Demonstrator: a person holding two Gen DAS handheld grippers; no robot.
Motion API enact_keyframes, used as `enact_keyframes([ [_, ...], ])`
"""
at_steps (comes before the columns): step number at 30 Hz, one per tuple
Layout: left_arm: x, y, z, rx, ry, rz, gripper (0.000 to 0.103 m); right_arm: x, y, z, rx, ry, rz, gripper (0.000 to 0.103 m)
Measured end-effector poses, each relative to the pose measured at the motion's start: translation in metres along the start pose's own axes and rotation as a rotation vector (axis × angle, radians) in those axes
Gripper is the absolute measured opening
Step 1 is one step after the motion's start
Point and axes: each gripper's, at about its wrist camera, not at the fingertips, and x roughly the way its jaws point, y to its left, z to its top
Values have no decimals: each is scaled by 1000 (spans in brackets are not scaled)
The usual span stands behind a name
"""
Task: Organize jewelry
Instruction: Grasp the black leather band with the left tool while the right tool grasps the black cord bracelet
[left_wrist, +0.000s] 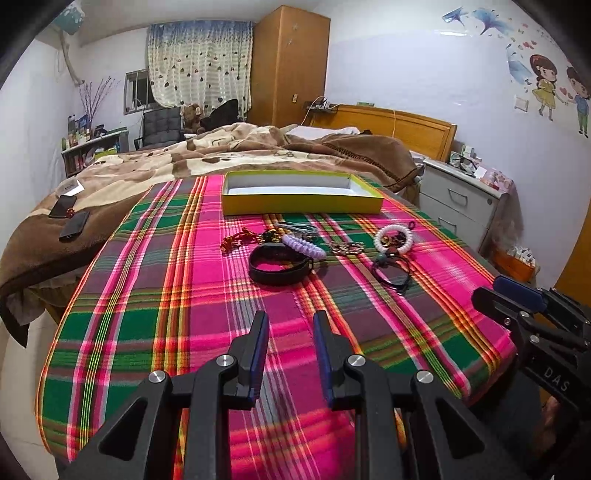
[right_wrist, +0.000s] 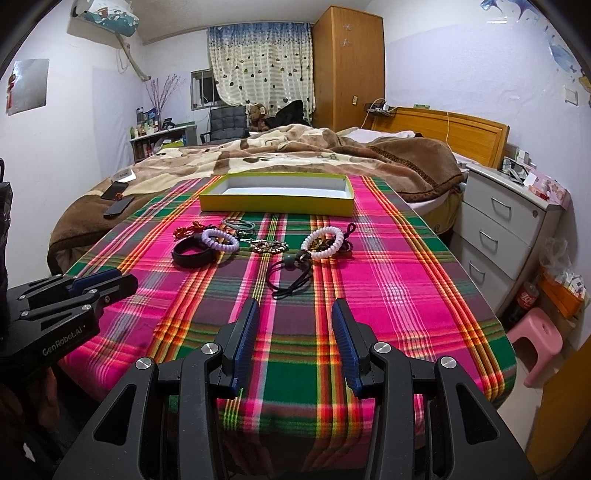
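Jewelry lies in a loose row on the plaid cloth (left_wrist: 177, 325): a black band (left_wrist: 277, 266), a lilac coil bracelet (left_wrist: 303, 246), a red chain (left_wrist: 236, 239), a gold chain (left_wrist: 347, 248), a white coil bracelet (left_wrist: 393, 239) and a black cord (left_wrist: 392, 272). Behind them stands an open yellow box (left_wrist: 301, 205), white inside and holding nothing. My left gripper (left_wrist: 291, 328) hovers open over the near cloth, nothing between its fingers. My right gripper (right_wrist: 295, 317) is open too, just short of the black cord (right_wrist: 290, 275). The yellow box (right_wrist: 275, 203) shows beyond the row.
The table abuts a bed with a brown blanket (left_wrist: 258, 147); two phones (left_wrist: 74, 225) lie on it at the left. A grey drawer unit (right_wrist: 506, 225) stands right of the table, a pink stool (right_wrist: 535, 343) beside it.
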Motion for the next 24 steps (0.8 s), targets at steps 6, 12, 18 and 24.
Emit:
enact_keyframes([
  [6, 24, 10, 16, -18, 26, 4, 24, 23, -6, 11, 4, 31, 7, 42],
  [12, 49, 22, 30, -48, 65, 11, 24, 46, -10, 22, 6, 59, 23, 42],
  [18, 69, 33, 43, -67, 86, 15, 24, 69, -12, 31, 12, 94, 32, 42],
  [24, 88, 42, 56, -82, 117, 16, 24, 95, -17, 40, 28, 148, 41, 42],
])
